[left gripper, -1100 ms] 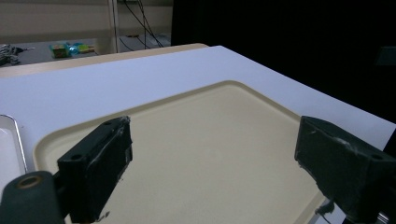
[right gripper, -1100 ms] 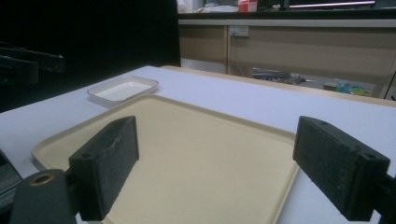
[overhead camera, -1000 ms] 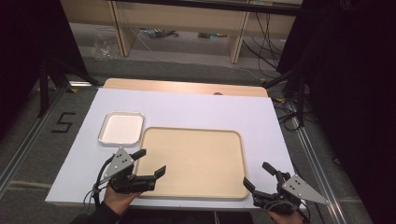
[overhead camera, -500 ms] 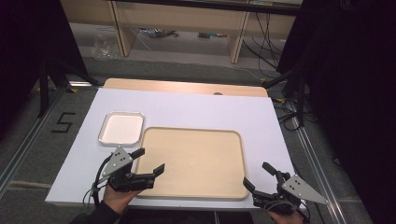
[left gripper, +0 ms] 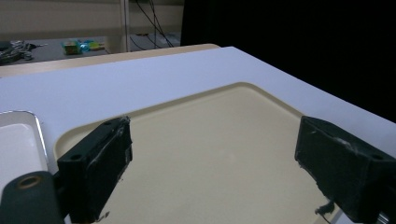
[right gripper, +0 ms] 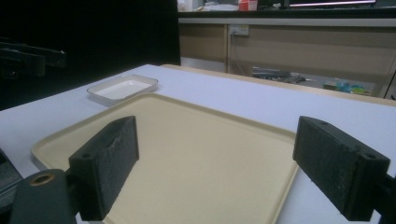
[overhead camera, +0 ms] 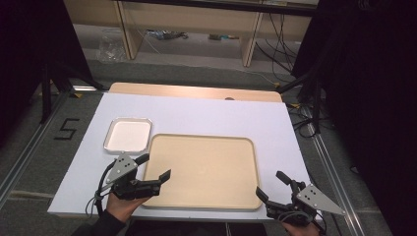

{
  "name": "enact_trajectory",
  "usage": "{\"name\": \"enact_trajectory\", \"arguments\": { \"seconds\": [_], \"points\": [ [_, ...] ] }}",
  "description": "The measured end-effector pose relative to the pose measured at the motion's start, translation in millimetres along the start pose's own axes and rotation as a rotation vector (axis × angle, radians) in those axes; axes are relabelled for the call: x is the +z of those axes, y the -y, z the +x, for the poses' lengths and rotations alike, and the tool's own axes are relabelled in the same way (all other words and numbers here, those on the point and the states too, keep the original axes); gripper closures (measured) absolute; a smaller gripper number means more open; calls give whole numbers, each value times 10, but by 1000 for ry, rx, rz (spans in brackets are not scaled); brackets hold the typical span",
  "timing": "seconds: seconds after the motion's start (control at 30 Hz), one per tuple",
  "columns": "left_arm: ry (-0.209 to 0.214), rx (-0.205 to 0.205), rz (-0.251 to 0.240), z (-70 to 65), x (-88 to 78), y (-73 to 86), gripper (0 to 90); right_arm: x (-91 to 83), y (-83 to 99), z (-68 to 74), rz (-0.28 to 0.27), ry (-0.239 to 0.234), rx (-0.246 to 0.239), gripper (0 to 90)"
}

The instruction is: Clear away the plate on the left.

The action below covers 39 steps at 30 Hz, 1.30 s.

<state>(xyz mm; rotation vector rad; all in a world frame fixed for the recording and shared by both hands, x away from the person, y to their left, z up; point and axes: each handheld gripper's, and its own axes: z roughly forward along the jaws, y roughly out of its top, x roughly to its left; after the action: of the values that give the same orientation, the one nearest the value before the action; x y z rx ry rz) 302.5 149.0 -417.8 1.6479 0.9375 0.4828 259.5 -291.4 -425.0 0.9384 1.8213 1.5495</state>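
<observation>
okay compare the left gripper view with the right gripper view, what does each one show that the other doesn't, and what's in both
Left gripper view alone: colourful small items on the floor past the table's far edge, and a black backdrop beyond the table.

Right gripper view alone: a wooden counter behind the table, and the small white tray seen whole.

Both: the large beige tray on the white table, bare inside, framed by an open claw with nothing between its jaws.

White table (overhead camera: 206, 115), beige tray (overhead camera: 204, 169), white dish (overhead camera: 129, 135)

High view overhead; gripper views low, sharing tray (overhead camera: 204, 169)
</observation>
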Motion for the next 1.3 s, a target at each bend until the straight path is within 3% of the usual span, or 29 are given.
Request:
{"name": "enact_trajectory", "arguments": {
  "seconds": [0.3,0.37,0.4,0.5,0.53,0.63,0.67,0.73,0.83,0.9,0.93,1.03,1.07,1.27,1.3],
  "points": [
    [-60,-39,-10,188,-11,-32,109,-13,-5,1,20,7,-4,151],
    [-83,-46,23,259,14,-31,108,-6,-2,2,9,4,-1,151],
    [-94,-51,39,300,28,-23,108,-7,1,20,18,-5,25,151],
    [-135,-56,81,463,68,-10,108,-6,1,21,18,-8,25,151],
    [-148,-71,93,523,81,-3,110,-2,0,2,7,1,-2,151],
    [-184,-96,128,686,114,19,120,5,3,5,-2,-2,6,151],
    [-199,-98,146,734,128,26,126,-10,2,23,24,-8,37,151],
    [-228,-105,171,813,158,42,131,-3,0,18,15,-10,21,151],
    [-246,-115,185,891,180,48,135,-5,-1,3,9,1,-2,151],
    [-267,-120,189,950,184,40,135,-4,3,23,14,-15,31,151],
    [-277,-120,189,979,186,39,135,-3,1,1,0,-4,-2,151],
    [-302,-123,194,1064,198,43,135,-1,1,2,2,-5,-1,152],
    [-310,-119,199,1091,201,44,135,3,5,22,7,-19,30,152],
    [-341,-122,237,1250,239,28,130,10,8,23,-1,-21,31,151],
    [-345,-131,238,1282,247,29,130,-3,7,45,23,-26,64,151]
  ]
}}
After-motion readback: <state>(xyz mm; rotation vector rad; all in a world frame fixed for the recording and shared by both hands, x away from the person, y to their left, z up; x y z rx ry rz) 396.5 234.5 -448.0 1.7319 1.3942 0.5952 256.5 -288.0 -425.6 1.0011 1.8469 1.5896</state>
